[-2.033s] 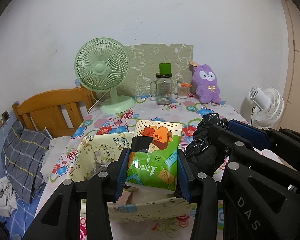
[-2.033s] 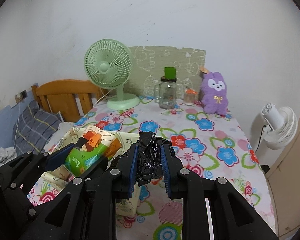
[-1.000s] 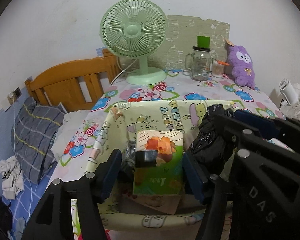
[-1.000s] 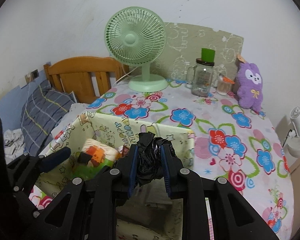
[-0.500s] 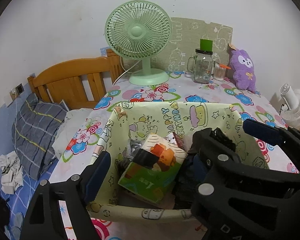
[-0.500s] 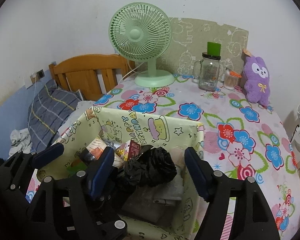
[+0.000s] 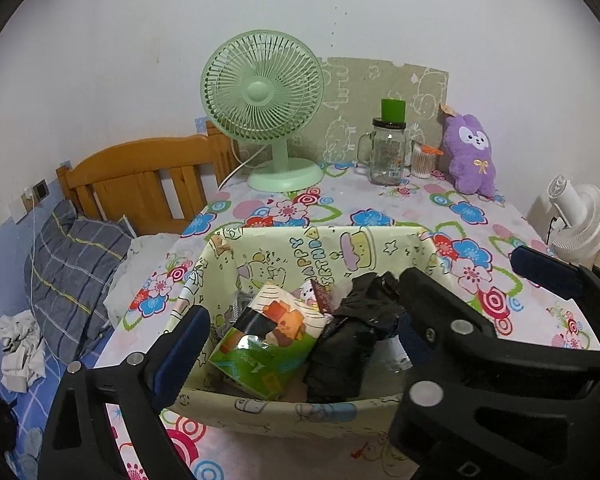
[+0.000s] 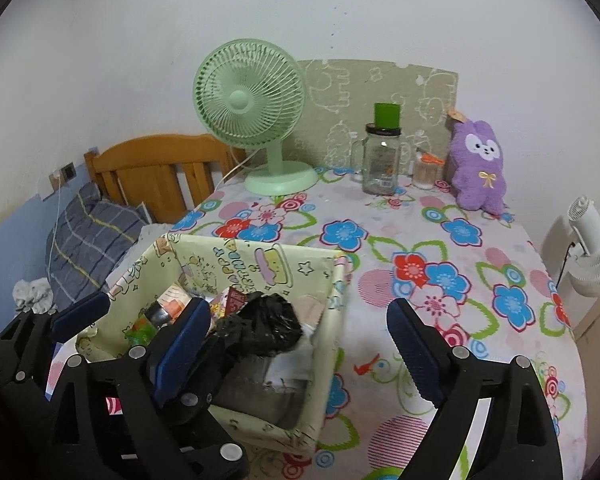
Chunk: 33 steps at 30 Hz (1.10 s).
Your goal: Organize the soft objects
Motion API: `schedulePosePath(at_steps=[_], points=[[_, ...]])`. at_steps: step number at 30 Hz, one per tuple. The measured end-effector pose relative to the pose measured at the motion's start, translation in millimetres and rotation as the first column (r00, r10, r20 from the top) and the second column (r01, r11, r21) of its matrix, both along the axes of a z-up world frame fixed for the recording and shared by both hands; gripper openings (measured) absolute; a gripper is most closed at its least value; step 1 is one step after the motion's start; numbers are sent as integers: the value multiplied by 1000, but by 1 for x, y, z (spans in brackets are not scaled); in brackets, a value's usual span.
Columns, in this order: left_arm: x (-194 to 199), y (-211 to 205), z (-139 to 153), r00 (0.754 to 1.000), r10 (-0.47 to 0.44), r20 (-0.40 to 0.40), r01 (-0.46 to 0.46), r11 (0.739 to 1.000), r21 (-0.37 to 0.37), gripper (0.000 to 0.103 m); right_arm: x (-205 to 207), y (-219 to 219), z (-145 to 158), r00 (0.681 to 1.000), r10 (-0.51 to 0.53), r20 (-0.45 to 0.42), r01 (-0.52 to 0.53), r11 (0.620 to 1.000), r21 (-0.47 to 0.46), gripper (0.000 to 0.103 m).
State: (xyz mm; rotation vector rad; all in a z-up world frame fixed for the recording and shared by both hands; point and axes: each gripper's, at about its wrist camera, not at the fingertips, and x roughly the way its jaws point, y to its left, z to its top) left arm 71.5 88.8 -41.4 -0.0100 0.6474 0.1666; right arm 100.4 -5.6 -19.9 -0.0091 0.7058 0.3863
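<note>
Flowered tablecloth carries a yellow cartoon-print storage box, over which both grippers hang with jaws just spread wide and gripping nothing. Left gripper frames the green snack packet lying inside; right gripper has the black plastic bag at its ten o'clock, also in the box. Green fan stands at twelve o'clock, purple plush at two.

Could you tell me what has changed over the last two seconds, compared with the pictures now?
Both tongs carried their loads over the fabric bin and let go: the green tissue pack and black plastic bag now lie inside it. The left tongs and right tongs have just been opening, with nothing gripped. The fan, jar and purple plush stayed put.
</note>
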Motion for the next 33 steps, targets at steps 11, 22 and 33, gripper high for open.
schedulePosePath(at_steps=[11, 22, 33], points=[[-13, -24, 15, 999, -19, 42, 18, 1000, 15, 99, -17, -30, 16, 999, -38, 34, 37, 999, 25, 94], [-23, -51, 25, 995, -65, 74, 63, 998, 31, 103, -32, -63, 28, 993, -87, 79, 84, 996, 38, 98], [-30, -78, 30, 992, -104, 77, 102, 994, 29, 103, -48, -99, 33, 983, -153, 98, 148, 987, 58, 98]])
